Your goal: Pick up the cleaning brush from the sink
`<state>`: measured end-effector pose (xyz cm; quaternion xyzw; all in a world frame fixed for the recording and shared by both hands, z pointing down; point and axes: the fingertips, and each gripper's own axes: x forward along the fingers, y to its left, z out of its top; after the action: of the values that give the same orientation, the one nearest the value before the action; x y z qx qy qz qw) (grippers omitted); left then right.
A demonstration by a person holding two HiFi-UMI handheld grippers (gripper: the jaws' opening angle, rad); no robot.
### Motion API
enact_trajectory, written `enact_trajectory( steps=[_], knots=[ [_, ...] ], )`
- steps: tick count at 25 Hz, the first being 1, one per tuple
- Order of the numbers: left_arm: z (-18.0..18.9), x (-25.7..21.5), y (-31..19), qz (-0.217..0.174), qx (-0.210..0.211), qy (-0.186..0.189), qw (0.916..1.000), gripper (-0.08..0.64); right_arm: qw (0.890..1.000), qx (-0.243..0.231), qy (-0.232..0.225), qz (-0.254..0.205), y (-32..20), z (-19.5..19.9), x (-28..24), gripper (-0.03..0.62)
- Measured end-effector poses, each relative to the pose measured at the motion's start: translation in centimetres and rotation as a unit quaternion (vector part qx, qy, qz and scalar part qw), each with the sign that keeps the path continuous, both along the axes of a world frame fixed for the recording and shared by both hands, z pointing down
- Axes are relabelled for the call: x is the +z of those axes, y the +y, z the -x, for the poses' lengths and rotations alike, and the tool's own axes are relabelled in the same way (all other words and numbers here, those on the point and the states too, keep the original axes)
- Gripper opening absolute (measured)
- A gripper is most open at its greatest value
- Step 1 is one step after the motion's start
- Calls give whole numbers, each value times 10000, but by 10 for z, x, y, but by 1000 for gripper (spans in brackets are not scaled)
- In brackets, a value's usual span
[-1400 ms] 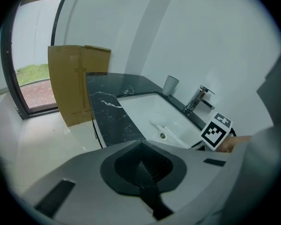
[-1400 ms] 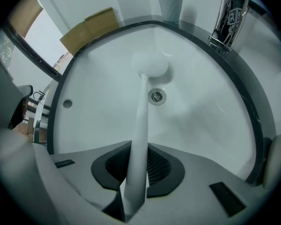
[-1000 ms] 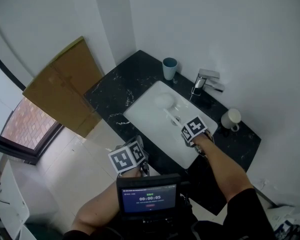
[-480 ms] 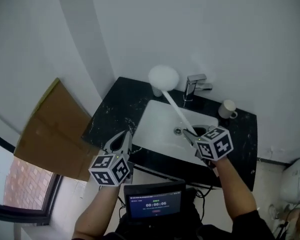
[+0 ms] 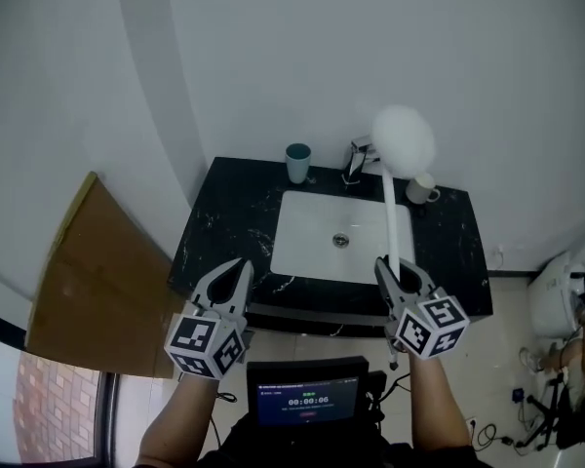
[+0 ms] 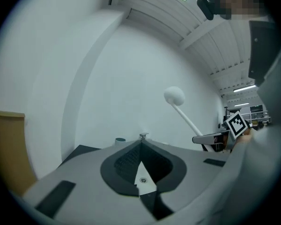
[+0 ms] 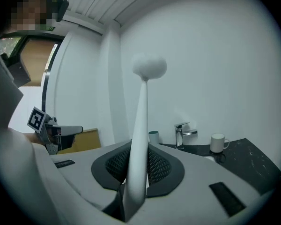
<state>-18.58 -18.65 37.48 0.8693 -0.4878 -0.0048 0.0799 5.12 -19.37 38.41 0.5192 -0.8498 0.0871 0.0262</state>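
The right hand-held gripper (image 5: 384, 264) is squeezing the long white round-headed brush (image 5: 393, 208) above the white sink (image 5: 297, 252) — the left hand-held gripper (image 5: 240, 265) is hanging closed by the black table (image 5: 224, 217) edge.

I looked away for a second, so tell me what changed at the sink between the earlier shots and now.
The cleaning brush lay in the sink a second ago. The right gripper, shut on its handle throughout, has lifted it out, and it now stands head-up, clear of the basin. The left gripper, shut and empty, also rose. The teal cup, faucet and white mug kept their places.
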Motion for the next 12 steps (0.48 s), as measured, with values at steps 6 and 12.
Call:
enact_trajectory(
  steps=[6,12],
  knots=[
    [4,-9,21,-139,48,29,9999,14,9990,341,-2,-277,36,-10,-6,34],
    [-6,-6,26,-150,97,-16,9998,14,9975,625,-46,-323,47,-22,1,34]
  ],
)
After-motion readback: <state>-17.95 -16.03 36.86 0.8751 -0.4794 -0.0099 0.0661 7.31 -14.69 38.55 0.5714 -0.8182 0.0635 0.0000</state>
